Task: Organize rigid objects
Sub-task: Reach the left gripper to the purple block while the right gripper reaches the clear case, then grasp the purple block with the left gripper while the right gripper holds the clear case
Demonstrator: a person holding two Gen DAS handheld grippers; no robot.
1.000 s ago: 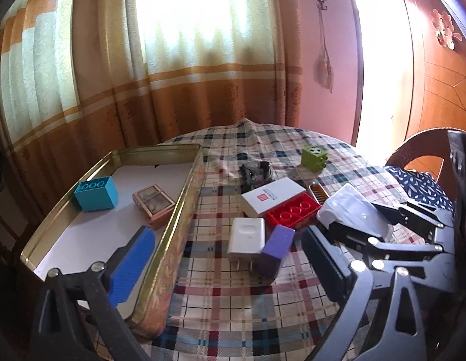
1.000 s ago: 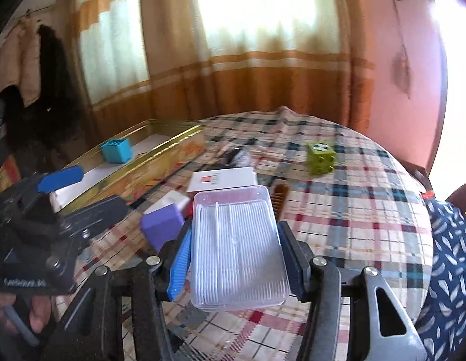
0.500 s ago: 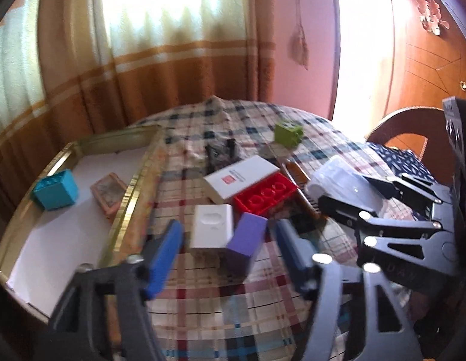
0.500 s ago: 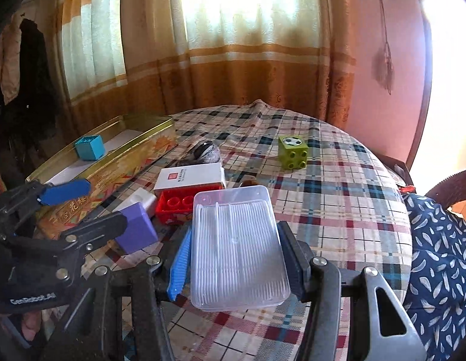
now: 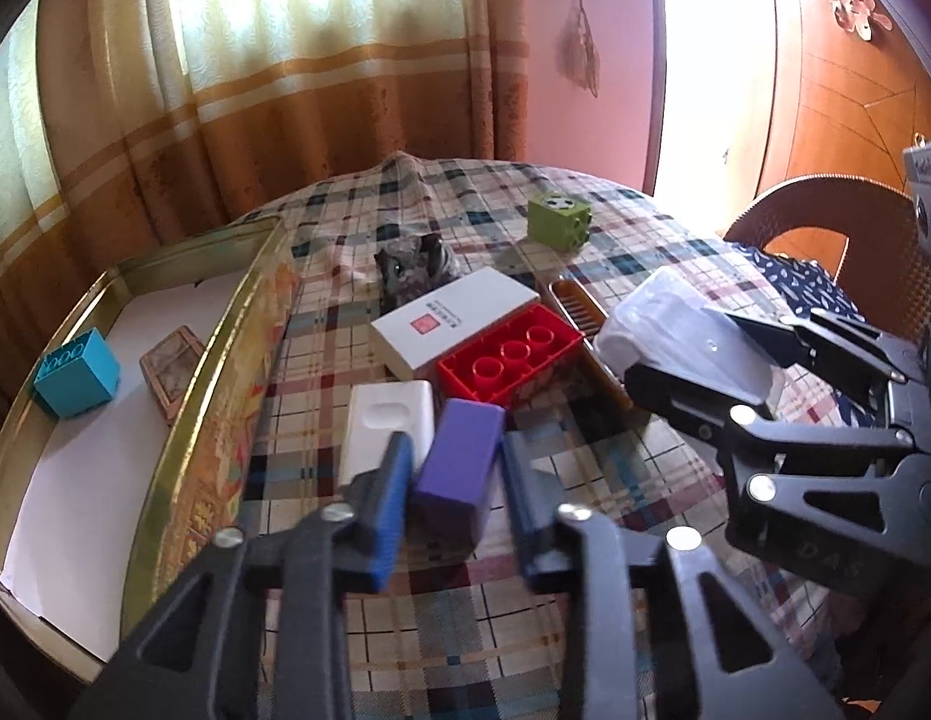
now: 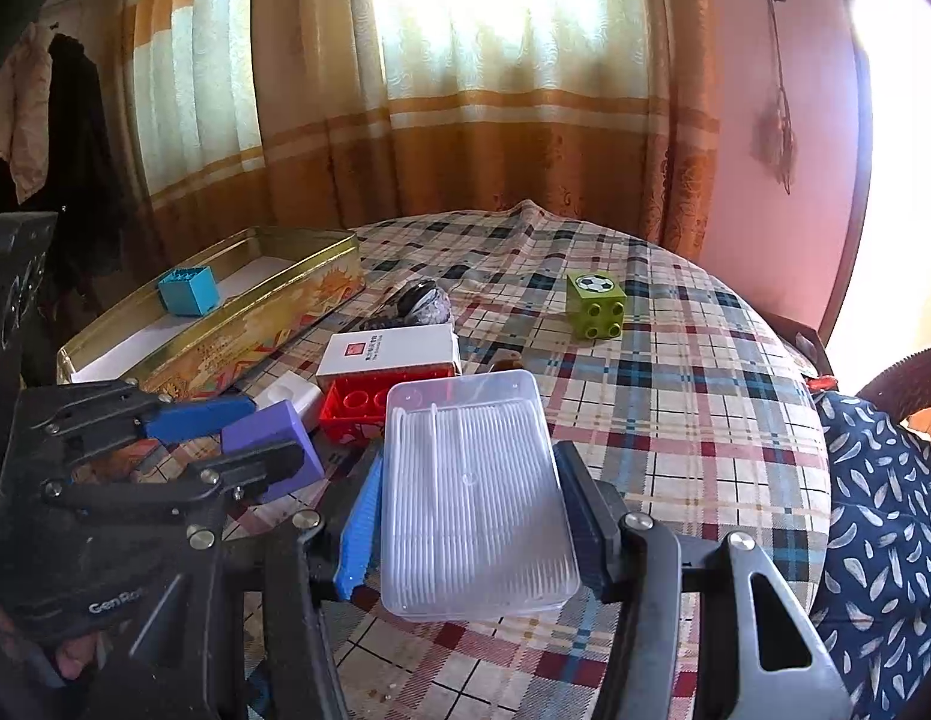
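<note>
My left gripper (image 5: 456,489) straddles a purple block (image 5: 461,461) on the plaid tablecloth; its blue pads sit close on both sides, and I cannot tell whether they press it. It also shows in the right wrist view (image 6: 272,443). My right gripper (image 6: 474,516) is shut on a clear plastic box (image 6: 474,495), held above the table; the box shows in the left wrist view (image 5: 675,336). A gold tin tray (image 5: 225,372) at the left holds a blue block (image 5: 78,372) and a small brown framed tile (image 5: 174,363).
A white charger (image 5: 390,426), a red brick (image 5: 510,357), a white carton (image 5: 453,318), a grey figurine (image 5: 414,267), a comb (image 5: 579,303) and a green cube (image 5: 558,222) lie on the round table. A chair (image 5: 825,240) stands at the right.
My left gripper has swung right from the tray's edge, come down over the purple block and narrowed around it. The right gripper keeps holding the clear box almost still.
</note>
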